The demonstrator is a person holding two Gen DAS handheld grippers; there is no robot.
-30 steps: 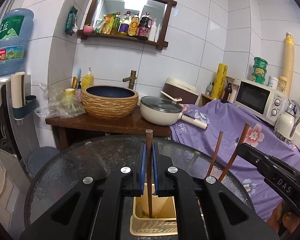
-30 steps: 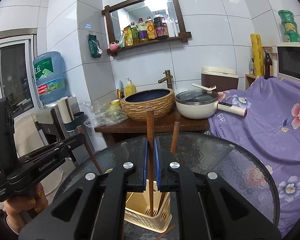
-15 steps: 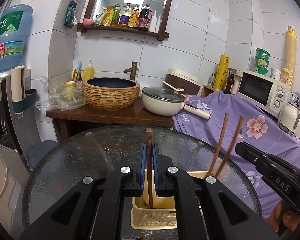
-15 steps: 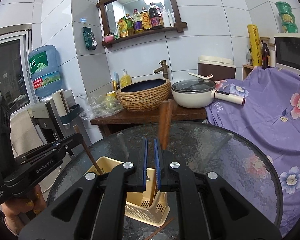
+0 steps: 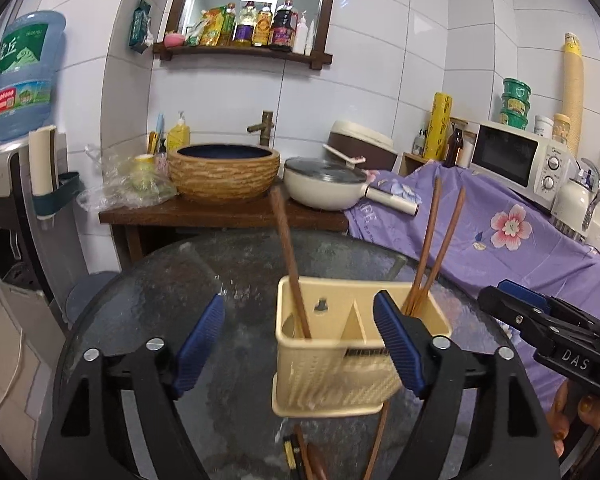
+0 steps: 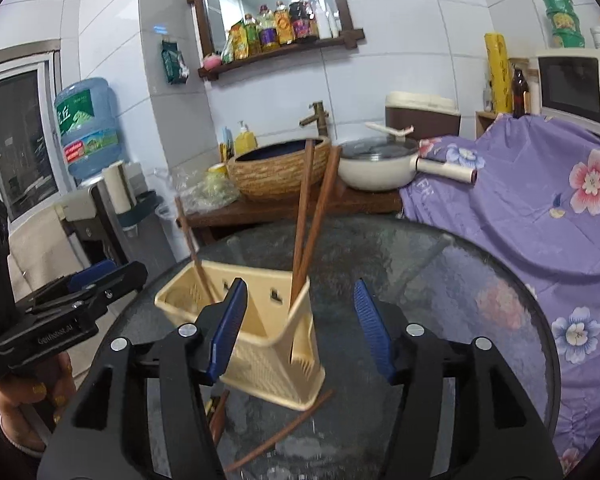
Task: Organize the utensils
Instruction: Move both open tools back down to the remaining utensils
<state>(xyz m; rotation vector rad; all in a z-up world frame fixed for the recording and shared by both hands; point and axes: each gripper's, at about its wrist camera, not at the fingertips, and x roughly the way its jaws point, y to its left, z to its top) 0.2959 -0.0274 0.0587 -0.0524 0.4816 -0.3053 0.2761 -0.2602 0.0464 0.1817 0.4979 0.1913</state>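
Left wrist: chopsticks point(image 5: 312, 460) under holder point(image 5: 340, 364) cut off.

The left gripper point(image 5: 300, 344) hangs over a round glass table point(image 5: 148, 300) with its blue-padded fingers point(image 5: 200, 336) spread wide and nothing between them. Near the middle of the table stands a cream plastic utensil holder point(image 5: 332, 376) with two compartments. One brown chopstick point(image 5: 290, 264) leans in the left compartment; a pair of chopsticks point(image 5: 434, 248) leans in the right one. More loose chopsticks point(image 5: 376, 440) lie on the glass by the near edge, just in front of the holder. At the right edge the right gripper point(image 5: 548, 328) reaches in, its jaw state unclear
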